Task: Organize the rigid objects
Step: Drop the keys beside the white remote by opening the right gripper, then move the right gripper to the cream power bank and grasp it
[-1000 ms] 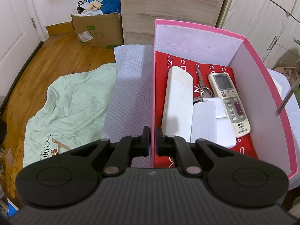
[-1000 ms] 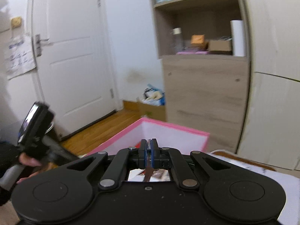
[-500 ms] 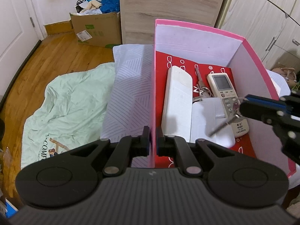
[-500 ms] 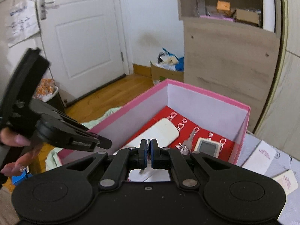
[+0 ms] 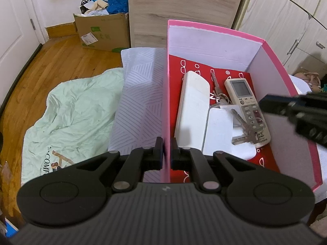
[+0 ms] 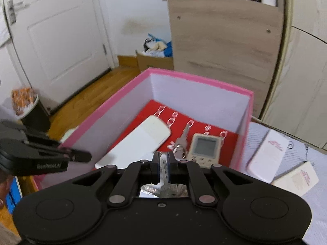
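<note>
A pink box (image 5: pixel 214 30) with a red floor holds a long white device (image 5: pixel 194 106), a flat white case (image 5: pixel 218 128), a grey remote (image 5: pixel 245 102) and a key bunch (image 5: pixel 217 94). My left gripper (image 5: pixel 166 153) is shut on the box's left wall. A second key bunch (image 5: pixel 244 131) lies across the remote's lower end and the white case. My right gripper (image 5: pixel 263 104) hovers just above it at the right wall, apart from it. In the right wrist view my right gripper (image 6: pixel 163 161) has its jaws opening, with the keys seen below through the gap.
Patterned bedding (image 5: pixel 141 94) lies under the box. A green sheet (image 5: pixel 71 112) covers the wooden floor to the left, with a cardboard box (image 5: pixel 102 30) behind. Two booklets (image 6: pixel 267 155) (image 6: pixel 296 177) lie right of the box. A wooden cabinet (image 6: pixel 224 40) stands behind.
My right gripper swung in over the box and sank toward the remote. The key bunch it carried has left its jaws and now rests in the box. The left gripper kept still.
</note>
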Motion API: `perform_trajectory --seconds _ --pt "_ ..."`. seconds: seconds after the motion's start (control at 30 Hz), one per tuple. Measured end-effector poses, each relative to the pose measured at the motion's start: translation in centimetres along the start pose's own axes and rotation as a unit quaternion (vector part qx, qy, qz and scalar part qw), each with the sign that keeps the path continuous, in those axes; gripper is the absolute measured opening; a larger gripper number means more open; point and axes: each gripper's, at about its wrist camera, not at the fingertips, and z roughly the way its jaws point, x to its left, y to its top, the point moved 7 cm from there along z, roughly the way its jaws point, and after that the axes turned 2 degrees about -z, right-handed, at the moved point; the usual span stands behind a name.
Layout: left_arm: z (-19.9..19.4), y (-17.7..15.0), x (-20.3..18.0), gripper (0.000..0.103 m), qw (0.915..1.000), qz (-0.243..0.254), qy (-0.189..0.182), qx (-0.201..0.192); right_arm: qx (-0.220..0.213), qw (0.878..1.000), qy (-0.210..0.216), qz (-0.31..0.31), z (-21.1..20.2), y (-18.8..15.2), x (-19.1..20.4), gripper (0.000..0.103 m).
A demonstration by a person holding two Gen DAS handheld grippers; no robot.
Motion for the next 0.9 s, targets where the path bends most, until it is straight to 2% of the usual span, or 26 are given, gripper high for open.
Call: perform_trajectory --seconds 0.13,0.23,0.4,0.47,0.6,0.67,0.73,0.9 --pt "0.1 0.0 0.0 0.005 1.0 0.0 -0.001 0.001 -0.036 0.998 0.01 0.041 -2.7 1.1 -2.2 0.011" --pt "0.1 0.0 0.0 0.005 1.0 -0.002 -0.002 0.001 -0.06 0.995 0.017 0.082 -4.6 1.6 -4.5 0.021" --pt "0.2 -0.1 -0.1 0.005 1.0 0.001 0.001 0.003 -0.072 0.987 -0.01 0.143 -6.5 0.7 -9.5 0.025" --pt "0.3 -0.1 -0.2 0.005 1.0 0.002 0.004 0.003 -0.064 0.984 -0.021 0.167 -6.5 -0.1 -11.6 0.029" --pt "0.3 -0.1 -0.4 0.005 1.0 0.003 0.008 0.003 -0.028 0.976 -0.04 0.21 -5.7 -2.5 -15.2 0.047" --pt "0.3 -0.1 -0.5 0.005 0.9999 0.003 0.01 0.003 -0.007 0.972 -0.052 0.231 -5.1 -3.7 -16.7 0.05" --pt "0.4 -0.2 -0.6 0.005 0.9999 0.004 0.013 0.002 0.007 0.964 -0.065 0.259 -4.5 -5.0 -18.2 0.059" --pt "0.6 -0.3 -0.7 0.005 0.9998 0.007 0.017 0.004 0.027 0.942 -0.102 0.318 -2.6 -7.9 -22.0 0.065"
